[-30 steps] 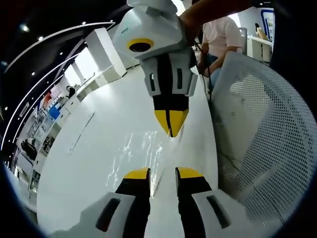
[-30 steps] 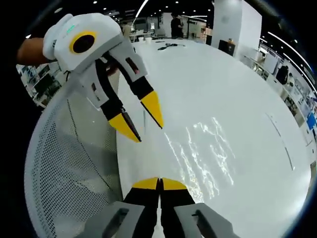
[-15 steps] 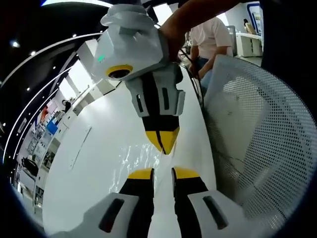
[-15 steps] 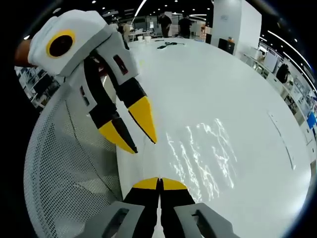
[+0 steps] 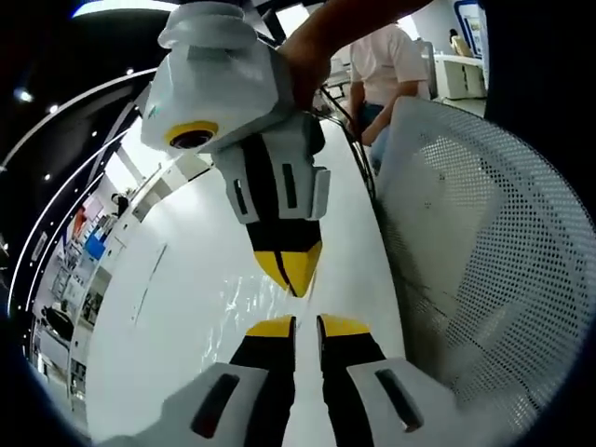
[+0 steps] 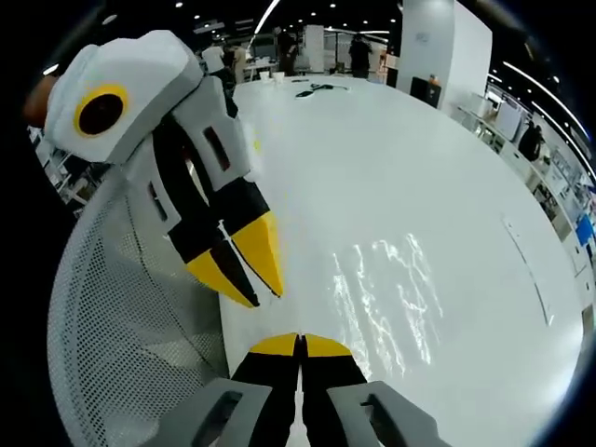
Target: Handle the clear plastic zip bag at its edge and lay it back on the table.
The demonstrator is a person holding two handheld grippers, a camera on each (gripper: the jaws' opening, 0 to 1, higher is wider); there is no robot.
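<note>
The clear plastic zip bag point(image 5: 244, 300) lies flat on the white table point(image 5: 177, 279) and shows only as bright glints. In the right gripper view the bag point(image 6: 382, 303) spreads just right of my right gripper point(image 6: 300, 343). Its jaws are shut, tips touching, at the bag's near edge, and I cannot tell whether film lies between them. The right gripper point(image 5: 291, 272) hangs down right ahead of my left gripper point(image 5: 305, 326). The left gripper's jaws stand open by a narrow gap. Seen from the right gripper view, the left gripper point(image 6: 250, 277) hovers over the table's edge, tips nearly together.
A white mesh chair back point(image 5: 484, 233) stands close against the table edge, and the chair point(image 6: 121, 326) sits beside both grippers. A seated person point(image 5: 396, 56) is behind it. A thin strip point(image 6: 526, 270) lies farther out on the table, and cables point(image 6: 317, 86) at the far end.
The left gripper's jaws have narrowed from wide open to a slim gap. The two grippers have drawn closer together. The right gripper stays shut.
</note>
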